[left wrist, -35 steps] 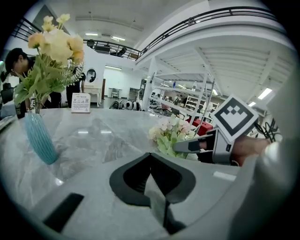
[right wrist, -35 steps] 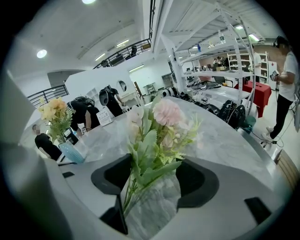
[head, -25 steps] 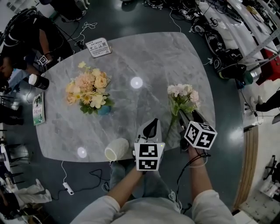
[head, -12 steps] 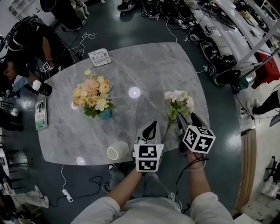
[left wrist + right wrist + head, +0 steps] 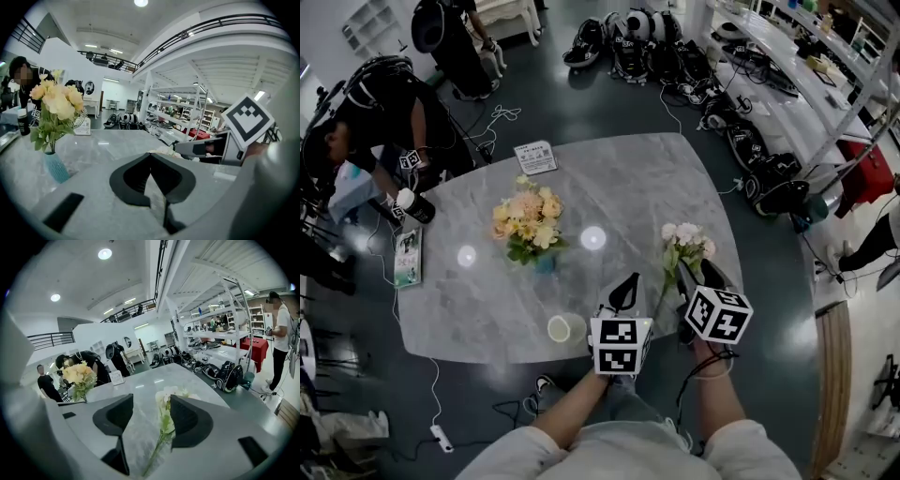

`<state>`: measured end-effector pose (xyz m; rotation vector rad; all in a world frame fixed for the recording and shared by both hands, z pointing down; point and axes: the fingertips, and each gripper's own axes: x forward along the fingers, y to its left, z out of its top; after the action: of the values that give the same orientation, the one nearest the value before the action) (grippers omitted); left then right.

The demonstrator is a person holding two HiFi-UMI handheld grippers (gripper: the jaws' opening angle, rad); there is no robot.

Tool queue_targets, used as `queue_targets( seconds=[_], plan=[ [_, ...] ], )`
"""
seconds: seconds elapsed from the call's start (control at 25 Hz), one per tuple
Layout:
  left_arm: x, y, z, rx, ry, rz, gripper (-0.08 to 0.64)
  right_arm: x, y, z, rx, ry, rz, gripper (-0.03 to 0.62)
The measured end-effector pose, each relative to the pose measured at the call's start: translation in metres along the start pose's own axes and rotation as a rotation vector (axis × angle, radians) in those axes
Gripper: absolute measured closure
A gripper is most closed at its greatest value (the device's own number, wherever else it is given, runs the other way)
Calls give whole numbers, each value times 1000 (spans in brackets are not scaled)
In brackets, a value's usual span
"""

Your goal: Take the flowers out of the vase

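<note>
A peach and yellow bouquet [image 5: 528, 217] stands in a small teal vase [image 5: 545, 264] at the table's middle left; it also shows in the left gripper view as the bouquet [image 5: 54, 101]. A bunch of white flowers [image 5: 684, 239] appears to lie on the table just ahead of my right gripper [image 5: 694, 274]. In the right gripper view its stem [image 5: 161, 430] runs up between the jaws, which stand apart and do not press it. My left gripper [image 5: 625, 283] is shut and empty, beside a white vase [image 5: 565, 328] near the front edge.
The grey marble table [image 5: 628, 183] carries a sign card [image 5: 535, 157], a booklet [image 5: 407, 258] and a dark bottle [image 5: 417, 206] at its far left. A person in black [image 5: 384, 103] leans there. Shoes and bags [image 5: 637, 47] crowd the floor beyond; a cable [image 5: 436, 412] trails below.
Both grippers have lifted and the head view has pulled upward, so the table looks smaller. The white flowers, bouquet and white vase keep their places on the table.
</note>
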<state>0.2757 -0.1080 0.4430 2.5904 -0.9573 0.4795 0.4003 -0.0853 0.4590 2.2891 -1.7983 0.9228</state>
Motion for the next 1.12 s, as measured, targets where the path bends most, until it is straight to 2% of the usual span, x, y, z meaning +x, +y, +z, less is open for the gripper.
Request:
queue_targets(
  seconds=[0.24,0.36,0.4,0.84,1.12],
  plan=[
    [-24,0,20,-13,-41,-3,551,-25,26,13,-26,-47,51,359],
    [-37,6,34,-8,-71,2,551,-36,39,21,-42,-84,56,448],
    [-42,9,38,-10,-80,4,551,-39,44,23,-48,-93,60,457],
    [-106,57,69,0,-171,45,551,-62,119,31,-98,-166,114,547],
    [-151,94,75,-5,-210,51,551,-82,171,30,-139,-208,107,581]
  ],
)
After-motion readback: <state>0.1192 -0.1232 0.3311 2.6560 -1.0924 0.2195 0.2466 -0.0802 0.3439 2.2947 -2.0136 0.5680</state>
